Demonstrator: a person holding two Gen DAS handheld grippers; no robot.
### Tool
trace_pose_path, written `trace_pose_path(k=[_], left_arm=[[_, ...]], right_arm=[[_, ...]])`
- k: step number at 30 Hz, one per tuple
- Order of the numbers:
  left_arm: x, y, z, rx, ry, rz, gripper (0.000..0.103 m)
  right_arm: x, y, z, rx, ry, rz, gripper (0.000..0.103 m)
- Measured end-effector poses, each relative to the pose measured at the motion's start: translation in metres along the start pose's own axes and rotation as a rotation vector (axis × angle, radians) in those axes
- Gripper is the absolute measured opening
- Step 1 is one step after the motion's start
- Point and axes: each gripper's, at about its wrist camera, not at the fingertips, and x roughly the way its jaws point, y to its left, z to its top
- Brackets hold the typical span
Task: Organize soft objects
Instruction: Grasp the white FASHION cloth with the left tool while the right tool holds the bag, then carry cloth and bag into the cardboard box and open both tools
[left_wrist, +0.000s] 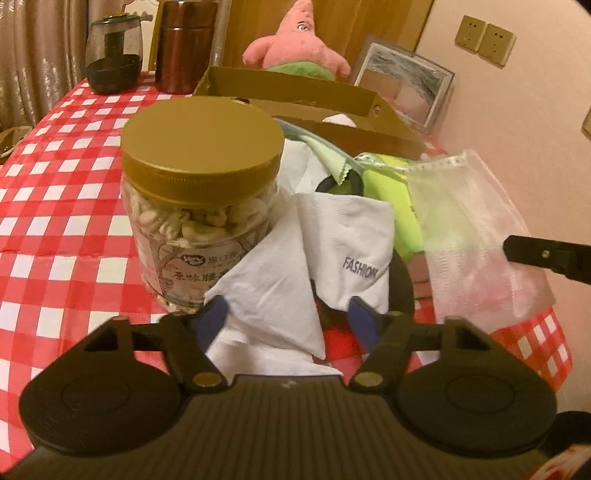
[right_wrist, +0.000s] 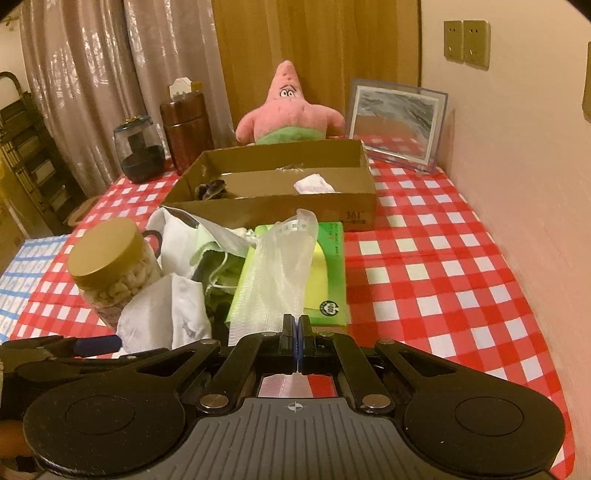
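The left fingers (left_wrist: 284, 314) are standing apart around a folded white cloth (left_wrist: 273, 280), one blue pad at each side of it, not yet pressing as far as the view shows. The right fingers (right_wrist: 296, 325) are pressed together on the near edge of a translucent mesh bag (right_wrist: 275, 273), which is rising limp from them and lying over a green tissue pack (right_wrist: 328, 273).

The cloth, printed with the word FASHION, is sitting at the near end of a heap of soft things, just beside a gold-lidded jar (left_wrist: 199, 199) of nuts. It is looking light and floppy, likely to sag and unfold, so a pinch across a thick fold should be holding better than one at a loose corner. The bag is thin and possibly slippery, and may be dragging the pack under it.

A divided cardboard box (right_wrist: 273, 210) is waiting just behind the heap, with small items already in its compartments. The jar is crowding the left side; the checked counter (right_wrist: 436, 266) to the right is offering open room.
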Motion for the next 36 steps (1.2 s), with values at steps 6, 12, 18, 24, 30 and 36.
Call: trace_pose_path(k=[6, 12, 18, 24, 30, 36], left_arm=[[0.0, 0.006, -0.006, 0.015, 0.02, 0.013, 0.023], [-0.017, 0.011, -0.008, 0.045, 0.016, 0.013, 0.003], [-0.05, 0.011, 0.0, 0.085, -0.027, -0.003, 0.002], [-0.086, 0.004, 0.021, 0.135, -0.092, -0.039, 0.001], [-0.116, -0.007, 0.043, 0.172, -0.147, -0.077, 0.001], [-0.137, -0.019, 0.062, 0.203, -0.186, -0.103, 0.001]], right_arm=[[0.002, -0.004, 0.001, 0.015, -0.002, 0.006, 0.0], [-0.002, -0.003, 0.002, 0.021, -0.01, 0.013, 0.0], [-0.016, -0.001, 0.005, 0.023, -0.039, 0.016, 0.0], [-0.038, 0.003, 0.012, 0.025, -0.086, 0.021, 0.0], [-0.063, 0.007, 0.021, 0.025, -0.141, 0.027, 0.0], [-0.083, 0.007, 0.029, 0.025, -0.185, 0.026, 0.0]])
